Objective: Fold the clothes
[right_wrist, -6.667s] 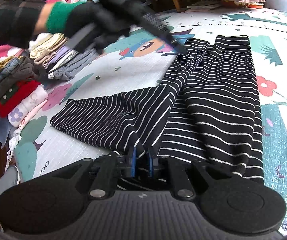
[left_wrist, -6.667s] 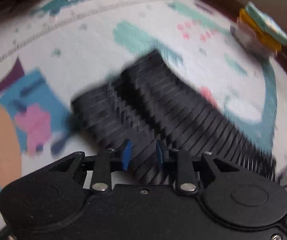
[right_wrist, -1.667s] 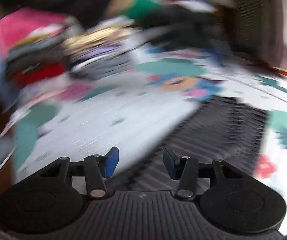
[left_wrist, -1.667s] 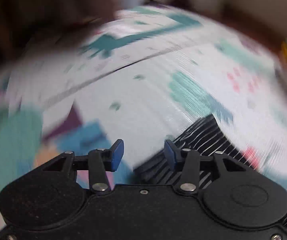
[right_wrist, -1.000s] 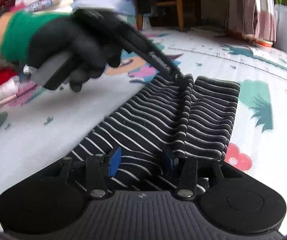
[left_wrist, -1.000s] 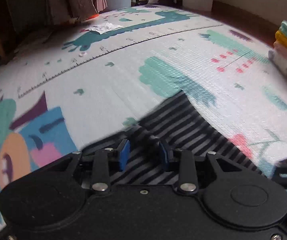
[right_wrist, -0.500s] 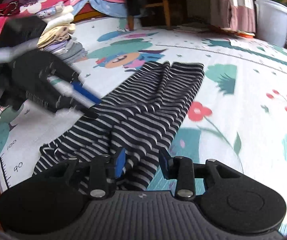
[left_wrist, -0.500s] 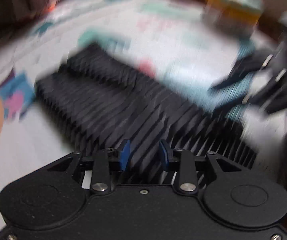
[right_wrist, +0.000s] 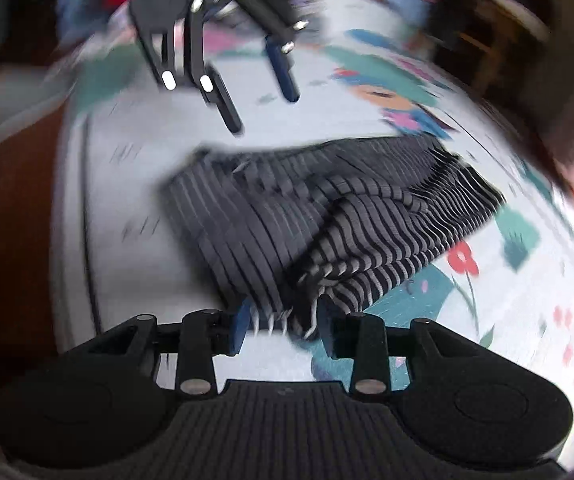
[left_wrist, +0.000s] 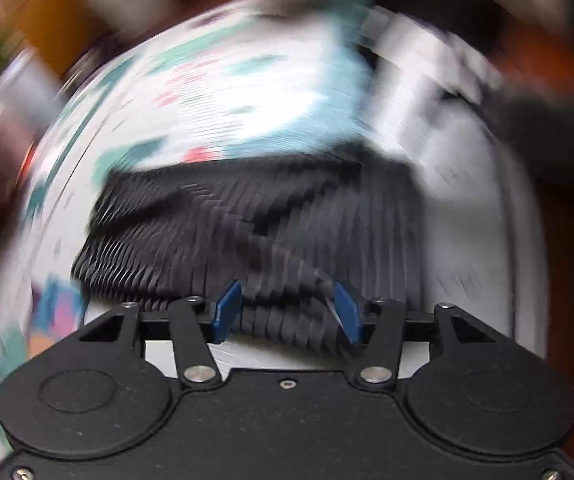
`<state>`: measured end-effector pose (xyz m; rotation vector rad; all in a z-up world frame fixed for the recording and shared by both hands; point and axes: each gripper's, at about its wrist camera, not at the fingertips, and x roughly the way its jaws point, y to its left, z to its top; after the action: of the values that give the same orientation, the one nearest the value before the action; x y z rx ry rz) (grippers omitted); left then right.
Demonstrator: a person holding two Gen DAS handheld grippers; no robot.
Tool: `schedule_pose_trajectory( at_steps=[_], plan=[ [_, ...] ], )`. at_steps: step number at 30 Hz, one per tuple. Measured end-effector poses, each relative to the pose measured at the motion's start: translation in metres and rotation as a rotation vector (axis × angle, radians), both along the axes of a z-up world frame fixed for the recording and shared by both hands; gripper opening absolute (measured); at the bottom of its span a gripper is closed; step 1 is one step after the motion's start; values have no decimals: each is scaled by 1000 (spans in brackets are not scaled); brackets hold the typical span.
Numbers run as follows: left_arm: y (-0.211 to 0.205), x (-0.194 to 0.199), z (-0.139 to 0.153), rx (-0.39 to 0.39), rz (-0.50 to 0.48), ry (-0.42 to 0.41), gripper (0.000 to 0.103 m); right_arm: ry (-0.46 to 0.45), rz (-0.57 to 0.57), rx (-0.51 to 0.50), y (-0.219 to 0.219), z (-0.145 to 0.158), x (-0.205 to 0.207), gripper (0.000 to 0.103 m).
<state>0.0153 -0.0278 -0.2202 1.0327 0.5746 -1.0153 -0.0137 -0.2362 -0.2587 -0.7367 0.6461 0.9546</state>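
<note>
Right now the striped top is lying in a folded heap on the play mat, close to the mat's near edge, where brown floor can be seen. Both views are smeared by fast motion, so fine detail is lost. The left tongs are spread wide, with cloth lying between the blue pads but not pinched. The right tongs are also wide apart at the heap's near corner, holding nothing. It seems the cloth was let go so the fold could settle. Plenty of bare mat is seen beyond the heap, so room is left for sliding or another fold.
</note>
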Motion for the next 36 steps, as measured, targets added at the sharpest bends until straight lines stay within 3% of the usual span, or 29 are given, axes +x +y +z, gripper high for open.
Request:
schedule_pose_trajectory(
  at_steps=[5,12,17,19,21,30,34,36],
  plan=[
    [21,-44,-30,96,-195,-133,52,-115,144,-147,4,-7,-16,38],
    [19,-57,-40,37,-256,-149,52,-102,289,-149,23,-18,-33,38],
    [15,-56,-42,42,-303,-160,52,10,202,-73,27,-18,-14,36],
    [13,-56,-43,44,-322,-165,52,39,148,-52,25,-16,-7,12],
    [11,-55,-44,47,-340,-169,51,82,98,1,21,-10,0,5],
    [3,-53,-48,59,-423,-193,51,198,-103,226,-7,14,37,5],
    [1,-56,-50,79,-432,-223,51,222,-126,264,-13,16,43,5],
    [-3,-55,-50,88,-411,-213,36,235,-126,279,-15,16,45,5]
  ],
)
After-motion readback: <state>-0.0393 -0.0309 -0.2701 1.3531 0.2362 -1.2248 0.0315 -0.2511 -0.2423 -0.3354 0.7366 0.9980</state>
